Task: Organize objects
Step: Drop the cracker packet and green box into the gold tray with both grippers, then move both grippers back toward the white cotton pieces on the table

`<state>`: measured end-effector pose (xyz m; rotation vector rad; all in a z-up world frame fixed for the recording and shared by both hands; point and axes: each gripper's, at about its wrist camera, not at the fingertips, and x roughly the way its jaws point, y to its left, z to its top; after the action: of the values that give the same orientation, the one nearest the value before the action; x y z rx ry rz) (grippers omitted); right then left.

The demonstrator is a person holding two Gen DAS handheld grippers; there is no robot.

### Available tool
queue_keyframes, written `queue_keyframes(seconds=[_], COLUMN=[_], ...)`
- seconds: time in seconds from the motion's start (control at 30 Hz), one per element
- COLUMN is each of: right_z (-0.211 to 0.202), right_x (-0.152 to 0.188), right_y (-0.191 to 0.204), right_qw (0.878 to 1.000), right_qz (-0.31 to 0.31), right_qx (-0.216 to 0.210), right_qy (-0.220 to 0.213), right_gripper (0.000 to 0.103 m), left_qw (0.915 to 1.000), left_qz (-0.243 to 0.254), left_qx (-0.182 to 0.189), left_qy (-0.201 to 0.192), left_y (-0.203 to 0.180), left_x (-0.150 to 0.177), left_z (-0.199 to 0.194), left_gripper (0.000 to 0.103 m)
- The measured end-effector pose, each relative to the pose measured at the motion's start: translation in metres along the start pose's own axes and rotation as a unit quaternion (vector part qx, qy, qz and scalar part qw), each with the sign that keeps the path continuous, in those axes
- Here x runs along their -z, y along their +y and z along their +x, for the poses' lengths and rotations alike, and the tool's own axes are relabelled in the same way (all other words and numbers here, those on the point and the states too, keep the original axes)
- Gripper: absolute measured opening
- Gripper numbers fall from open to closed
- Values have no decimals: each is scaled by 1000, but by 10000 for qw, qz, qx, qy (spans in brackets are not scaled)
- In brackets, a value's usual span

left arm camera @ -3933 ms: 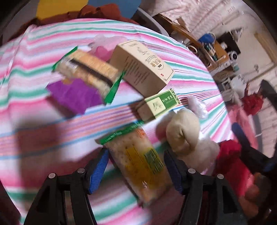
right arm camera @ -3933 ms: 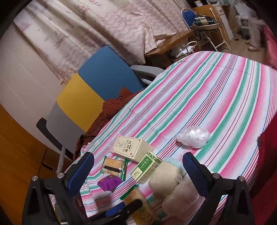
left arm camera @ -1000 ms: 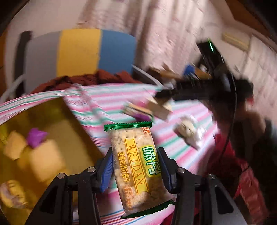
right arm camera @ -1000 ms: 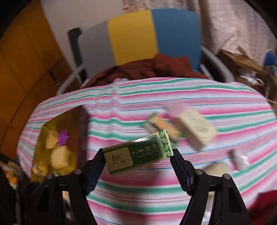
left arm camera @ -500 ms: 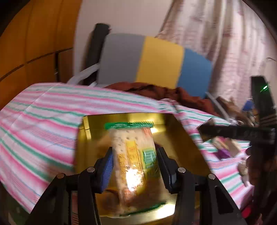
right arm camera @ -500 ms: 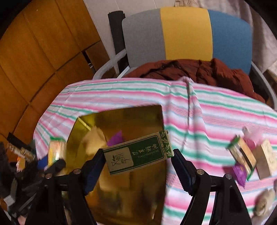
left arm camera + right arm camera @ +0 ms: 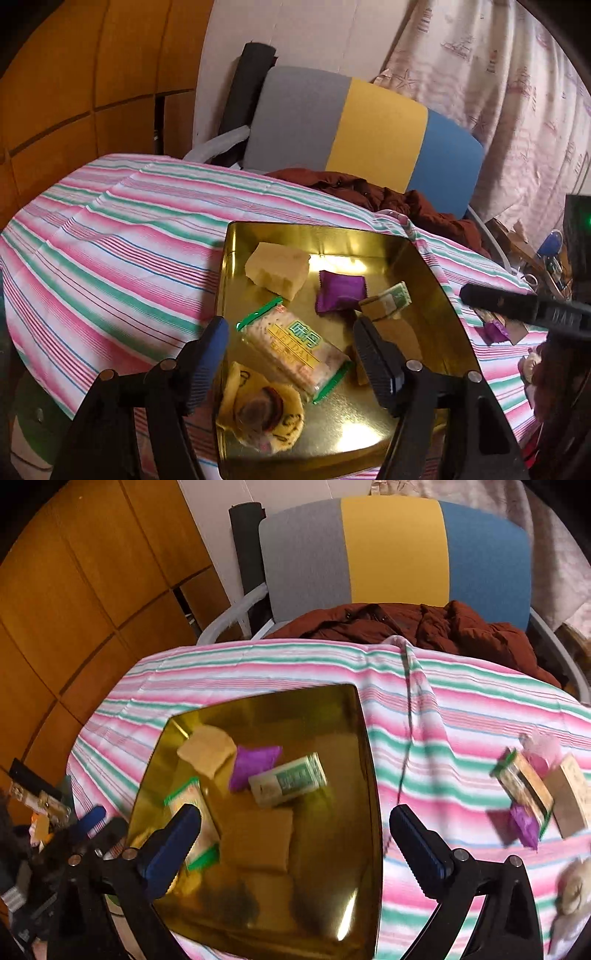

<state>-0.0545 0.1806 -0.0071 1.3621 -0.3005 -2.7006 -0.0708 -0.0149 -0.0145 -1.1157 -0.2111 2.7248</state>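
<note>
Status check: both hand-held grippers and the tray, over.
Left hand-held gripper open, cracker pack lying in gold tray. Right hand-held gripper open, green box in tray. Nothing blocking.

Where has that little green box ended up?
The green box lies inside the gold tray, just right of the purple packet, seen from the right wrist view.

Behind the striped cloth [image 7: 110, 236] stands a chair [image 7: 395, 550] with a grey, yellow and blue back, a brown jacket [image 7: 417, 627] heaped on its seat. Wooden panels [image 7: 74, 92] line the left wall, a patterned curtain [image 7: 517, 92] hangs at right.
</note>
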Motion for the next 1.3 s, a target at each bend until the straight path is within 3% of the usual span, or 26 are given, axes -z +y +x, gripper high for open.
queue_keyframes(seconds=[0.63, 1.0, 1.3], right_z=[-57, -63, -98], right_x=[58, 76, 91], right_y=[-2, -47, -134], right_qw=[9875, 9883, 9770], right_qz=[-677, -137, 808], right_qx=[1185, 1379, 1880], right_qy=[-794, -630, -597], right_gripper=[103, 103, 103], left_qw=[9955, 9895, 9812], left_qz=[909, 1324, 1611], left_qx=[253, 566, 1002], left_qy=[-19, 135, 355], left_y=[-69, -96, -117], left_x=[27, 41, 52], left_z=[-22, -21, -17], left_gripper=[71, 71, 71])
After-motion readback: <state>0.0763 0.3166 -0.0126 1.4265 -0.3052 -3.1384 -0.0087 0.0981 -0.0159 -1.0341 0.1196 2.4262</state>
